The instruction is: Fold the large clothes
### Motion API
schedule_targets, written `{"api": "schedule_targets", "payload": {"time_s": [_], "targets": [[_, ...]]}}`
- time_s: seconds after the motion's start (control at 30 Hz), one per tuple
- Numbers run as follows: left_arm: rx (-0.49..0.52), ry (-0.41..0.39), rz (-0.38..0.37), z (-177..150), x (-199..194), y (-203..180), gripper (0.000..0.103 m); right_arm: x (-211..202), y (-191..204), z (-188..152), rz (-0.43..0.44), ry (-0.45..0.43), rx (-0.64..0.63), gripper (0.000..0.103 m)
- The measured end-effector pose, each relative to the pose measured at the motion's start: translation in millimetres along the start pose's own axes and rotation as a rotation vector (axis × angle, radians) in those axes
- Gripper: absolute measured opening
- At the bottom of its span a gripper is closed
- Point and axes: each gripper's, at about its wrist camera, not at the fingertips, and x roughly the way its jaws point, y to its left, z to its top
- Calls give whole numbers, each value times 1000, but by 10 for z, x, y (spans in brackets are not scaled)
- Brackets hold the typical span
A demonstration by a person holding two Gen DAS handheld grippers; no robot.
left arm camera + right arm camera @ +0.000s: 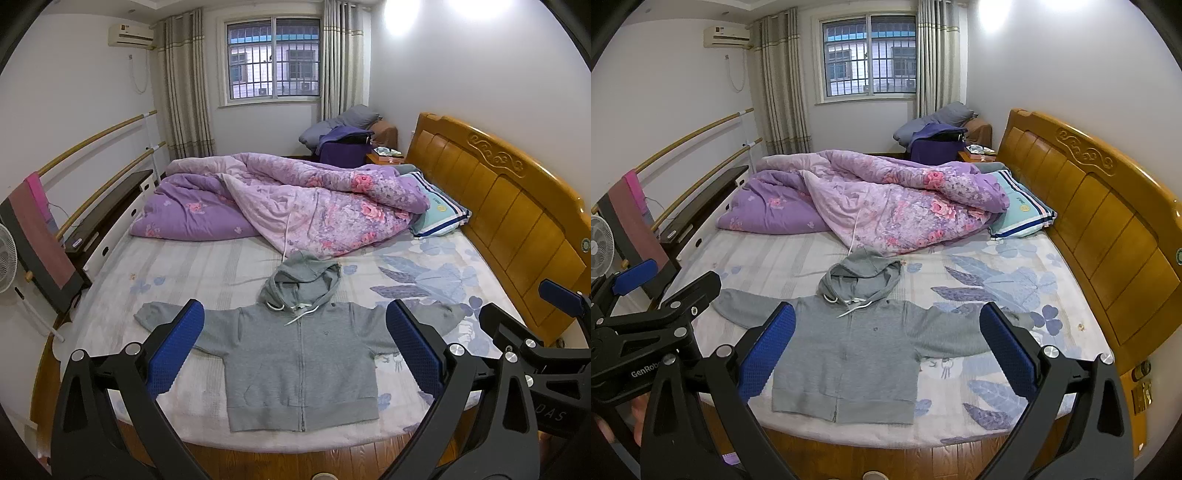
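The hoodie (295, 354) is spread flat, front up, on the bed (207, 266), well apart from the quilt (295, 206). Both the left hand-held gripper (294, 347) and the right hand-held gripper (887, 349) are held wide and empty. If only one layer is pinched, the fold may be dragged crooked; the drawstring (301, 312) could be caught.

We read "GenRobo", cut off, on the left tongs (642, 295) at near left, and "DAS" on the right tongs (554, 317) at near right.
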Motion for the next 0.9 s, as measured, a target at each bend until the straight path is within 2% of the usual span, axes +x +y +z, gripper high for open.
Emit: {"api": "schedule_targets", "payload": {"time_s": [0.57,0.9], "targets": [[-6,84,43,-4,285,-305,98,281,-309,-25,49,67,-11,96],[-26,146,52,18,607,-90,98,620,-191,24,76,118,-23,96]]}}
